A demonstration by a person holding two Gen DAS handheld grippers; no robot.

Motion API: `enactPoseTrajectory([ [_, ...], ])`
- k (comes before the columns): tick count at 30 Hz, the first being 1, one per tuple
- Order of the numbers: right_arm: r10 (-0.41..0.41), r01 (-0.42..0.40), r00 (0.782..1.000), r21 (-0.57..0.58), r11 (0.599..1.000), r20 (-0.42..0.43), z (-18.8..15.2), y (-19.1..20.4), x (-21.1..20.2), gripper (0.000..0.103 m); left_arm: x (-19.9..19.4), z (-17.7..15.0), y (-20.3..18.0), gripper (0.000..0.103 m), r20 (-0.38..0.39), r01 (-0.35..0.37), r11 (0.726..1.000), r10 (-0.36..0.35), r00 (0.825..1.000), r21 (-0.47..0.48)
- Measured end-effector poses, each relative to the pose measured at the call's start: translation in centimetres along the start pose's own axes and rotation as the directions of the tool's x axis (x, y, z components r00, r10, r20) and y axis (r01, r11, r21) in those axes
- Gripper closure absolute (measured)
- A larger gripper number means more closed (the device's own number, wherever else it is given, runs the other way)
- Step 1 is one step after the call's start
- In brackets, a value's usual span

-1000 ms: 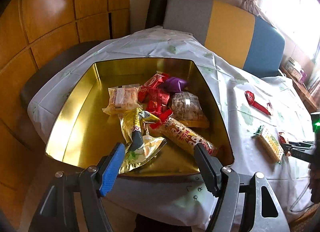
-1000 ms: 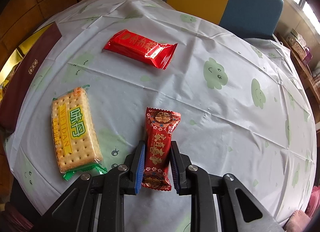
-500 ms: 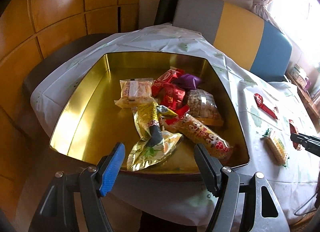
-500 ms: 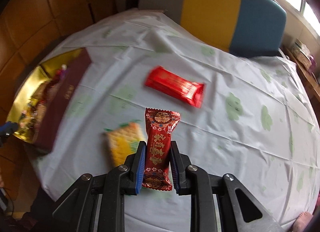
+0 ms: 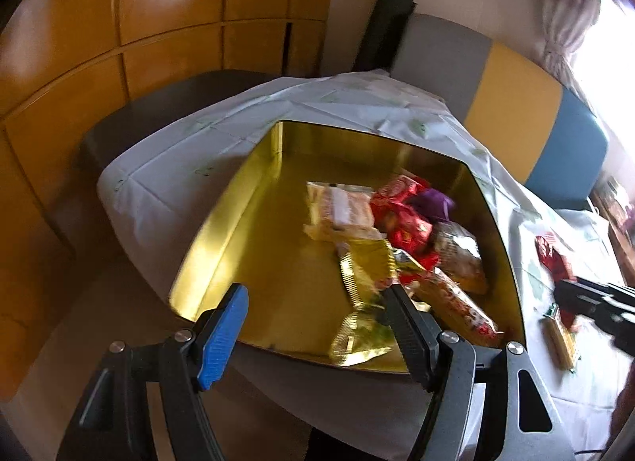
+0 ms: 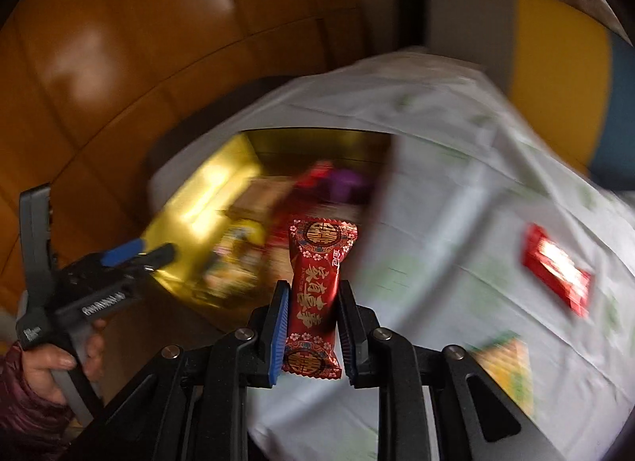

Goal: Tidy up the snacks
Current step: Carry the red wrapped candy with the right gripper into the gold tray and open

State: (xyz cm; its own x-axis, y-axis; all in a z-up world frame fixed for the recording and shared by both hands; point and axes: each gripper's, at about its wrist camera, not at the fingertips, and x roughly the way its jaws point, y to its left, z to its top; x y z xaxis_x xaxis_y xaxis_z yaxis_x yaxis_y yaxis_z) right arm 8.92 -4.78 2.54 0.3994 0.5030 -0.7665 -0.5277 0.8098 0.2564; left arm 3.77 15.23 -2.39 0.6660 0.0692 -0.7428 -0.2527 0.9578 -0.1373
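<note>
Right gripper (image 6: 311,328) jaws clamp 1 red snack packet (image 6: 315,294) — left gripper (image 5: 313,316) jaws wide, at the gold box (image 5: 222,238).

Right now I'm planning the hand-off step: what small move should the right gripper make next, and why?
Probably carry on over the gold tin box and open: the right gripper grips the red patterned candy packet, not yet above the box where other snacks lie.

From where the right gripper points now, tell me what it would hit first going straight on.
Probably the snack pile inside the gold tin. The right gripper, shut on the red candy packet, aims there, though blur leaves the depth unclear.
</note>
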Motion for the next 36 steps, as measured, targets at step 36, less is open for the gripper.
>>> enactPoseTrajectory([
  [36,-0.05,0.045,0.995,-0.058,0.997,-0.084,-1.0,2.6,5.2,0.081,0.4,-0.7,-0.3,0.031,-0.022,0.0,0.999,0.001,1.0,0.04],
])
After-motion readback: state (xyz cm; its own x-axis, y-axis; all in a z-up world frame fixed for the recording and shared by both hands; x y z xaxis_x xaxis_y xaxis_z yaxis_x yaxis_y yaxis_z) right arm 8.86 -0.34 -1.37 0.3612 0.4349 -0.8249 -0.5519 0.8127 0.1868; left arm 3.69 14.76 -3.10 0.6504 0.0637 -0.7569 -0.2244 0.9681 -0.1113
